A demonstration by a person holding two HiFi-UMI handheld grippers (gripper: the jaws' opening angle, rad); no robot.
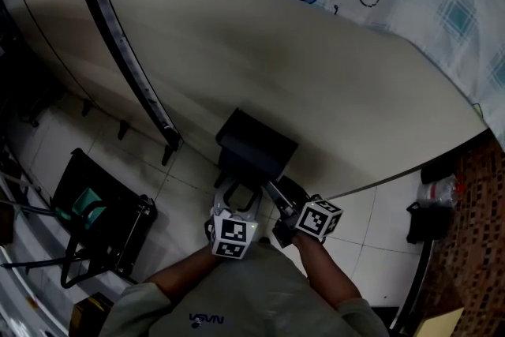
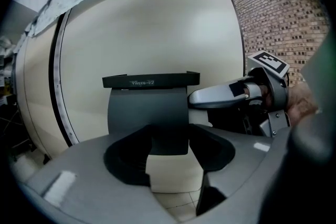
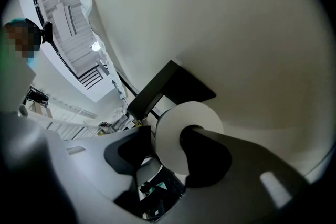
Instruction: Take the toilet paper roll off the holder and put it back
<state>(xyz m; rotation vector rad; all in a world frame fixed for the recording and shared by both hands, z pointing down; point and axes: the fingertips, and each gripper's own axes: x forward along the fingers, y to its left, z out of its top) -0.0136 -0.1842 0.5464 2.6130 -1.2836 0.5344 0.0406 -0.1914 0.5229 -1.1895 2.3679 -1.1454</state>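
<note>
**Status:** step 1 of 2 (removal) appears to be in progress. Step 2 (refitting) is not yet begun.

**Roll location:** the white toilet paper roll (image 3: 176, 115) sits directly under the flat shelf top (image 3: 173, 86) of the black wall-mounted holder (image 2: 151, 80). The holder is fixed low on the cream wall panel (image 2: 152, 29). The right gripper view shows the round end face of the roll close against the holder. It cannot be determined whether the roll is seated fully on its support or has partly slid along it.

**Right gripper** (image 3: 165, 141)**:** positioned at the holder's side.
- 1 jaw sits at the core opening.
- The other jaw sits against the outer wrap.
- The 2 jaws pinch the paper wall between them.

**Left gripper** (image 2: 169, 157)**:** positioned in front of the holder. The jaws are spread wide, 1 on each side of the lower edge of the dark grey front cover (image 2: 147, 118). They press on nothing.

**Remaining, as judged:**
1. Draw the roll sideways until it is clear of the holder.
2. Slide it back onto the support.
3. Release the roll.
</note>
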